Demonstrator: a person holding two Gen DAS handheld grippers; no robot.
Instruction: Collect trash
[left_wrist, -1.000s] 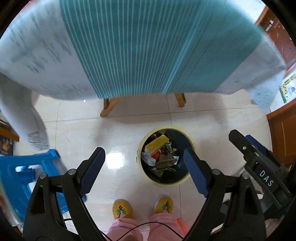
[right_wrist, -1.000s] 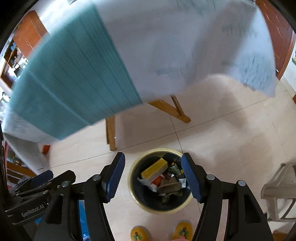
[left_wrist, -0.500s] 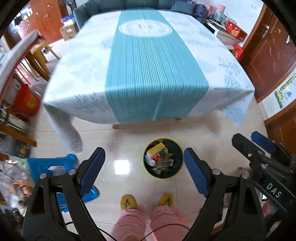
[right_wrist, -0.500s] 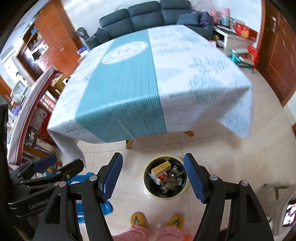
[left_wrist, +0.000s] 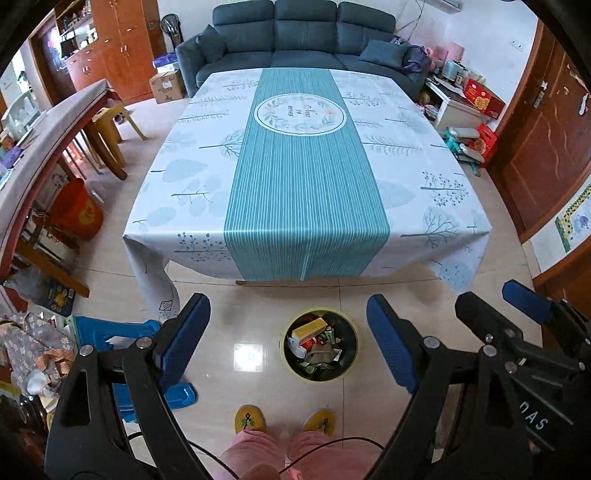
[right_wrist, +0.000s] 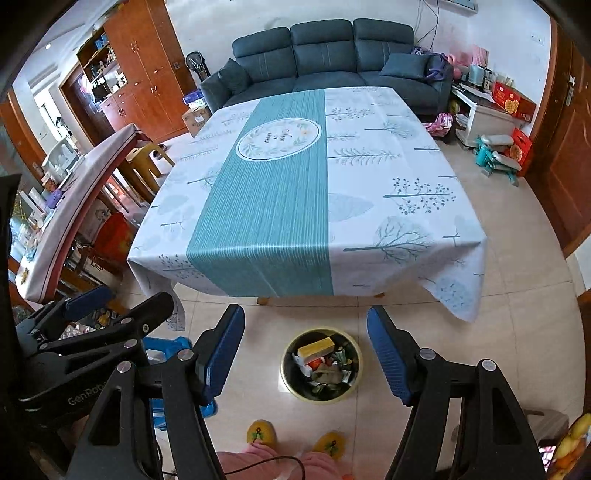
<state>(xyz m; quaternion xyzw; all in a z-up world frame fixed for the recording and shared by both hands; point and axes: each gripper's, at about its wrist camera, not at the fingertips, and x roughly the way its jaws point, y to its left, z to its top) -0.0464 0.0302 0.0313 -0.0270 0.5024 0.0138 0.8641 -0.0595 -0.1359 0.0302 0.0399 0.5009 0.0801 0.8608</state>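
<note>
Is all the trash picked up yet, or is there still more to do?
It looks nearly done. The trash bin on the floor already holds wrappers and a yellow box. The tablecloth shows nothing on it. The left gripper and right gripper are both open and hold nothing. Any trash beyond these views can't be ruled out.

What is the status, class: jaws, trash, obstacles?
Left gripper and right gripper open, jaws empty. Trash bin on floor, holding wrappers and a yellow box. Tablecloth shows no trash. Nothing in the way.
</note>
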